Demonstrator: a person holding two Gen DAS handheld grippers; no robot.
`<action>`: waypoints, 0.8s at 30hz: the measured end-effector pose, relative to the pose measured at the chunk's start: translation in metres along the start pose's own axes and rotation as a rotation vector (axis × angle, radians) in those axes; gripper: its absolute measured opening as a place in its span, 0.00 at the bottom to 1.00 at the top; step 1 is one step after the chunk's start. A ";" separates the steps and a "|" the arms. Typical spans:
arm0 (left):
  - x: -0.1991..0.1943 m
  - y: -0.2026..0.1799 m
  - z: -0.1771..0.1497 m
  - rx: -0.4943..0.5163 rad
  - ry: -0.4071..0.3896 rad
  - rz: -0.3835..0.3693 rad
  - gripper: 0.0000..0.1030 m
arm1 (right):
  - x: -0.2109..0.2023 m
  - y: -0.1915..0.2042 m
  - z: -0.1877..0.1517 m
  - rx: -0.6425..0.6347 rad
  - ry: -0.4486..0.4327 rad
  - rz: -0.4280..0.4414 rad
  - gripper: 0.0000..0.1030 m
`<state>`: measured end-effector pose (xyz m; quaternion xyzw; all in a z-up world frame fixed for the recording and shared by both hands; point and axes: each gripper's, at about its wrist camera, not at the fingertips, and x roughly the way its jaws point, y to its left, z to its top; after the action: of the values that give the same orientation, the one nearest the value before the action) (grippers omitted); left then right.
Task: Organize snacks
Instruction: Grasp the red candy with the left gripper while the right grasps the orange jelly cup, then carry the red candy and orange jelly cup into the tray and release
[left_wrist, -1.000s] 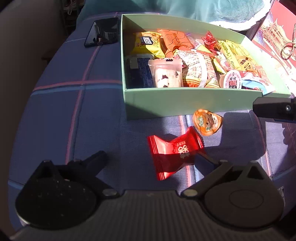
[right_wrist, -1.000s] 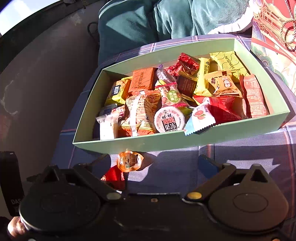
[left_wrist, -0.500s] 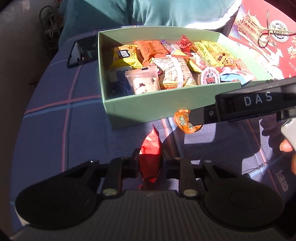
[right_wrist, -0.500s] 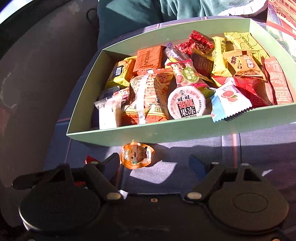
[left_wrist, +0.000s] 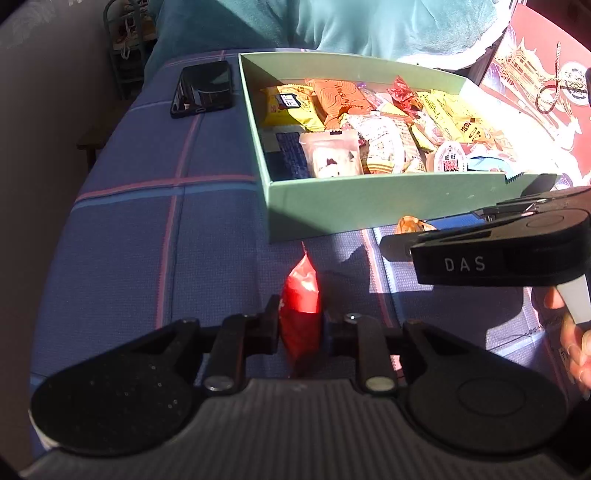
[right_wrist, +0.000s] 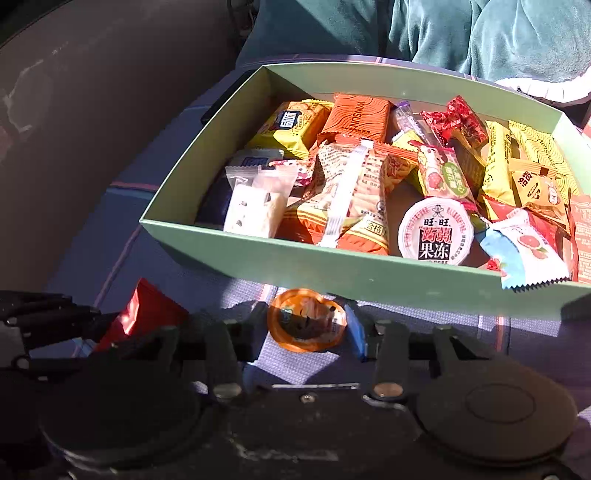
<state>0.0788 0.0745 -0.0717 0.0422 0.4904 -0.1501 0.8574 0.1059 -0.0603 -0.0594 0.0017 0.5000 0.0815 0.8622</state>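
My left gripper (left_wrist: 300, 326) has its fingers pinched on a red snack packet (left_wrist: 301, 295), which stands on edge between the pads above the blue checked tablecloth (left_wrist: 129, 229), just in front of the near wall of the green snack box (left_wrist: 369, 206). My right gripper (right_wrist: 306, 328) sits low at the same wall, its fingers drawn in close on either side of an orange jelly cup (right_wrist: 306, 319); they look to be touching it, though I cannot tell for sure that the grip is firm. From the left wrist camera the right gripper's black body crosses in from the right, with only a sliver of the cup showing beyond it. The box is packed with wrapped snacks: yellow and orange packets, a white-lidded jelly cup (right_wrist: 436, 230) near the front wall. A black phone (left_wrist: 203, 88) lies on the cloth beside the box's far left corner.
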 end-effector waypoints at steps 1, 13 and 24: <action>0.000 -0.001 0.000 0.002 0.000 0.000 0.23 | -0.002 -0.001 -0.002 -0.003 0.000 -0.001 0.41; 0.000 -0.019 -0.008 0.084 0.006 0.054 0.38 | -0.024 -0.042 -0.023 0.109 0.004 0.018 0.40; -0.015 -0.027 -0.006 0.036 0.024 0.013 0.18 | -0.059 -0.066 -0.035 0.165 -0.042 0.035 0.40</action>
<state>0.0583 0.0538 -0.0599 0.0625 0.4975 -0.1530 0.8516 0.0564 -0.1367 -0.0312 0.0831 0.4867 0.0553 0.8679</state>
